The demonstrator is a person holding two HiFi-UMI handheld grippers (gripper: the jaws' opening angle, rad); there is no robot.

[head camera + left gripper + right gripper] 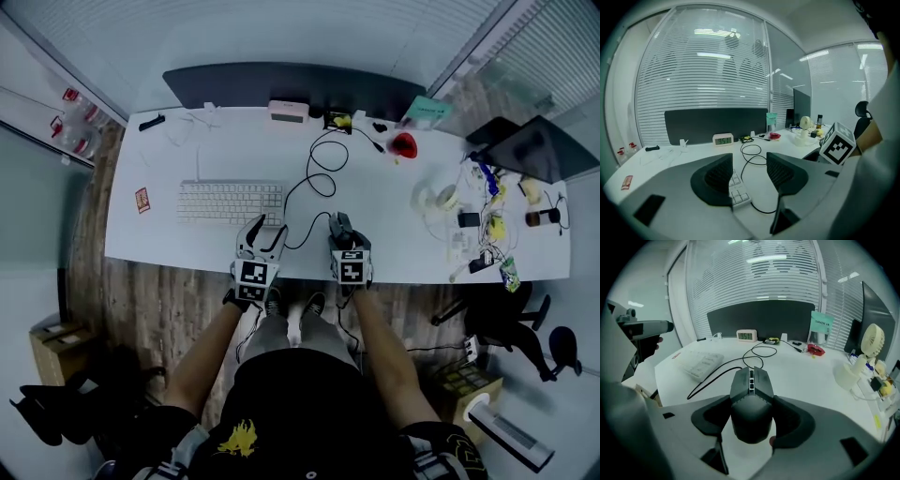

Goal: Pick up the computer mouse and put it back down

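Two jaws of right gripper point(751, 420): pinch mouse point(751, 390), covering its sides.
Left gripper point(749, 171): jaws spread, empty; keyboard point(739, 193) mostly hidden, lower centre.

computer mouse point(751, 385): 1 | keyboard point(230, 202): 1 | clock point(287, 111): 1 | left gripper point(749, 174) plus right gripper point(751, 420): 2 | surface point(403, 239): 1

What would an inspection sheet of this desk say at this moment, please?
Surface: white desk.
Job's things: mouse between the pads of the right gripper; whether it touches the desk cannot be told.
Clutter: keyboard, clock, red thing, small items at the right end.
Grippers: left gripper open, nothing between its jaws; right gripper shut on the mouse.
Cables: black mouse cable in loops; thin white cable at the back left.
Surroundings: blinds, dark panel, black chair, wood floor.
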